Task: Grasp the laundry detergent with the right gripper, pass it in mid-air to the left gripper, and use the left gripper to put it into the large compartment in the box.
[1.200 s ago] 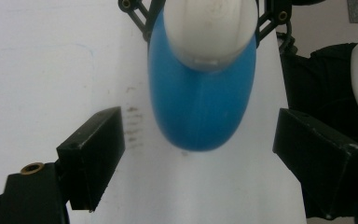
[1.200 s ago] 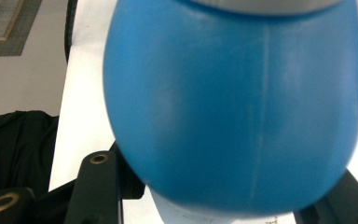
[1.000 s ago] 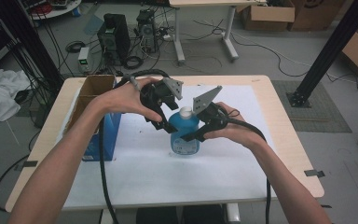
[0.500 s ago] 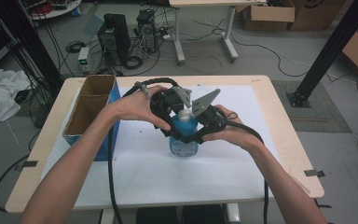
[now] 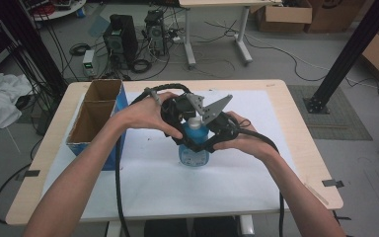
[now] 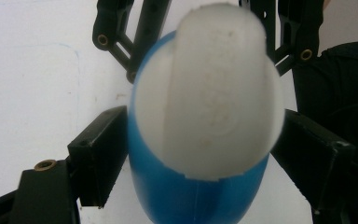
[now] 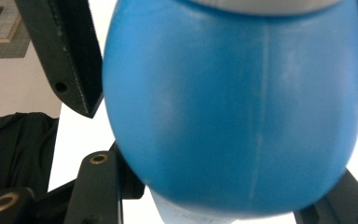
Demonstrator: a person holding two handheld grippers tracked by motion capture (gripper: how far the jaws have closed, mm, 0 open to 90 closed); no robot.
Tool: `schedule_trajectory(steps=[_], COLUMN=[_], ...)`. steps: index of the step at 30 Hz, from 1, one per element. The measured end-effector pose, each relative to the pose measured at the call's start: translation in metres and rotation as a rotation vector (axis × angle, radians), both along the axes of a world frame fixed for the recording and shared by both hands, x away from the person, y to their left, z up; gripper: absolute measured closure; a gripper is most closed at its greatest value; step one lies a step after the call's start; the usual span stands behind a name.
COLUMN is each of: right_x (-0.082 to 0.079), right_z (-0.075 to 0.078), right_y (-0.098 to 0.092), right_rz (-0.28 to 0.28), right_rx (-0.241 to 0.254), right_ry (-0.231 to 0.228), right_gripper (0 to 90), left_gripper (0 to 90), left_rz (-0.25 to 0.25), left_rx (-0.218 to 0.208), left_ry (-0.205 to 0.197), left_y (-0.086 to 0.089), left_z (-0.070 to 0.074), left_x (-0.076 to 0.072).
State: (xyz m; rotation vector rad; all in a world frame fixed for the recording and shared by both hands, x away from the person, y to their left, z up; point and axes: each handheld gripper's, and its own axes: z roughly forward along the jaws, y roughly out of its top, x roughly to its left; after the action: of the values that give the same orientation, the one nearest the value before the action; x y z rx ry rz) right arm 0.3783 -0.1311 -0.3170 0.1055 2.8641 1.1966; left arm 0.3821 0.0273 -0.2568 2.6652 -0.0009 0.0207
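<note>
A blue bottle [image 5: 194,149] with a white cap [image 5: 193,122] stands upright on the white mat [image 5: 177,192] at mid-table. My right gripper [image 5: 196,142] is shut on its blue body [image 7: 233,107], a jaw hugging each side at the bottom of the right gripper view [image 7: 214,191]. My left gripper [image 5: 186,112] comes in from the left over the bottle's top. Its jaws have just been closing. In the left gripper view [image 6: 193,156] they flank the white cap [image 6: 214,93], and both pads touch the sides of the bottle's top.
An open cardboard box [image 5: 98,111] with a blue side stands at the table's left. Both grippers' cables [image 5: 118,187] trail toward the front edge. Behind the table lie computers, cords and boxes on the floor.
My left gripper has shifted right and down onto the bottle's top, and its jaws have narrowed around the cap. The right gripper and the bottle have stayed put.
</note>
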Motion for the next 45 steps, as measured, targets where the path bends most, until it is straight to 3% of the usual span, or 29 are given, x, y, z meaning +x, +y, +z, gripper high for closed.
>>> schedule_trajectory(steps=[14, 29, 45], right_x=[-0.0009, -0.0014, -0.0013], right_z=[-0.0051, -0.0073, -0.0100], right_y=[0.0013, 0.0022, 0.0027], right_rz=[-0.004, -0.003, -0.005], right_rx=[0.000, 0.004, 0.013], right_ry=[0.011, 0.009, 0.031], right_gripper=[45.7, 45.7, 45.4], left_gripper=[30.5, 36.9, 38.0], left_rz=[0.005, 0.016, 0.005], left_rx=[-0.001, 0.003, 0.016], left_ry=[0.018, 0.007, 0.001], left_y=[-0.0021, -0.0020, -0.0023], left_z=[-0.0013, -0.0023, -0.0040], left_x=[-0.0005, 0.0003, -0.0002])
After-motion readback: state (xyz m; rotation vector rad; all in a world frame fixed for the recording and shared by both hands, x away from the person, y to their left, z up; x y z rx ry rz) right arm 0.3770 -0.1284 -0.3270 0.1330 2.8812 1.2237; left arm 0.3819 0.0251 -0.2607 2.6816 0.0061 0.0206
